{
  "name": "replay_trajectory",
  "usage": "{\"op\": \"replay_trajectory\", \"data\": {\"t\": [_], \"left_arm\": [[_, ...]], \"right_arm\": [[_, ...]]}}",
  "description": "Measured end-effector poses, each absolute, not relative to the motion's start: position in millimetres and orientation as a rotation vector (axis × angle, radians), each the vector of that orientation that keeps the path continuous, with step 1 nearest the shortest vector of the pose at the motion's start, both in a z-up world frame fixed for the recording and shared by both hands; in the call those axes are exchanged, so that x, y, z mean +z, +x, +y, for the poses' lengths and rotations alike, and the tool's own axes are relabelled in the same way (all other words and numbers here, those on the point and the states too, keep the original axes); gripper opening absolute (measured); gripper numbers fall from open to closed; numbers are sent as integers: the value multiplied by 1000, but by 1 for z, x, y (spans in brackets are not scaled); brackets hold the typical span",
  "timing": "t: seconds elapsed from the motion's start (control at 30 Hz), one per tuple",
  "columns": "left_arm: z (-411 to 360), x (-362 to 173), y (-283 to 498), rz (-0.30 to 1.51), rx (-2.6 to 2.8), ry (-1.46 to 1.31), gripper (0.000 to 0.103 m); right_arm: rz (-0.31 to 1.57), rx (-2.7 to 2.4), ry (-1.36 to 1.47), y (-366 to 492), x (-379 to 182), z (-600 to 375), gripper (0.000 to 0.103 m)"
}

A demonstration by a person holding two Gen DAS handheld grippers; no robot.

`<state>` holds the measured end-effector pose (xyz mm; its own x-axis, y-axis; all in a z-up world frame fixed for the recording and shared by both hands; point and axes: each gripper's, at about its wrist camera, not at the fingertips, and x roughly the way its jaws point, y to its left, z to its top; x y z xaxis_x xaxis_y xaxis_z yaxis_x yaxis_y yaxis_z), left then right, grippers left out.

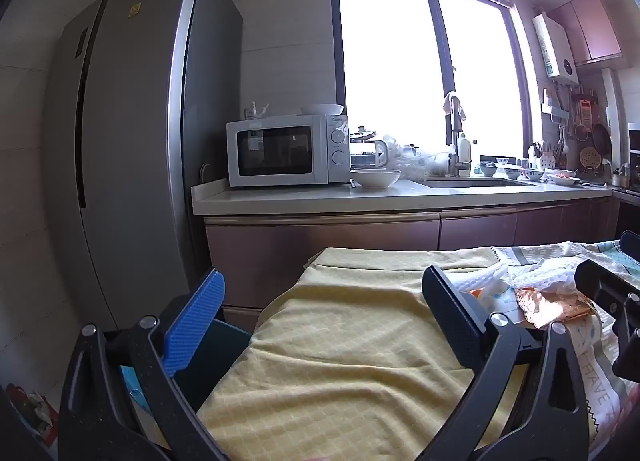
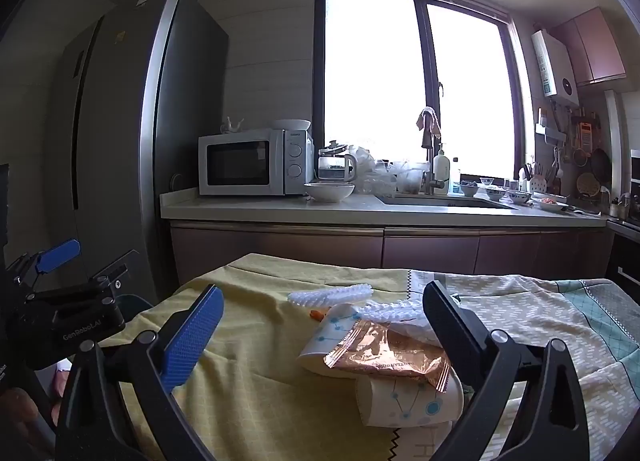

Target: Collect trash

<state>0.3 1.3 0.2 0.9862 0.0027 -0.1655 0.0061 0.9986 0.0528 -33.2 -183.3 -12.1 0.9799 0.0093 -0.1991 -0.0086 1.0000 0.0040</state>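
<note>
A heap of trash lies on the cloth-covered table (image 2: 248,389): a copper foil wrapper (image 2: 388,357) on top of two crushed paper cups (image 2: 408,405), with white foam netting (image 2: 332,295) behind them. My right gripper (image 2: 324,325) hangs wide open just in front of the heap, nothing pressed between its fingers. My left gripper (image 1: 320,309) is wide open over the bare yellow cloth (image 1: 340,361), left of the wrapper (image 1: 552,309) and the white netting (image 1: 532,277). In the right wrist view the left gripper (image 2: 60,261) shows at the far left.
A kitchen counter (image 2: 360,213) runs behind the table with a microwave (image 2: 252,163), a white bowl (image 2: 329,191), a glass kettle (image 2: 336,167) and a sink (image 2: 444,201). A tall grey fridge (image 1: 132,141) stands at the left. A dark bin (image 1: 224,345) sits beside the table's left edge.
</note>
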Motion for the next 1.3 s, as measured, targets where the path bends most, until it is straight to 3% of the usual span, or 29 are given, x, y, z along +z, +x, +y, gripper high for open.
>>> {"op": "replay_trajectory", "data": {"t": [1.3], "left_arm": [[7, -3, -10, 157, -16, 24, 97]], "right_arm": [[203, 10, 32, -35, -13, -184, 96]]}}
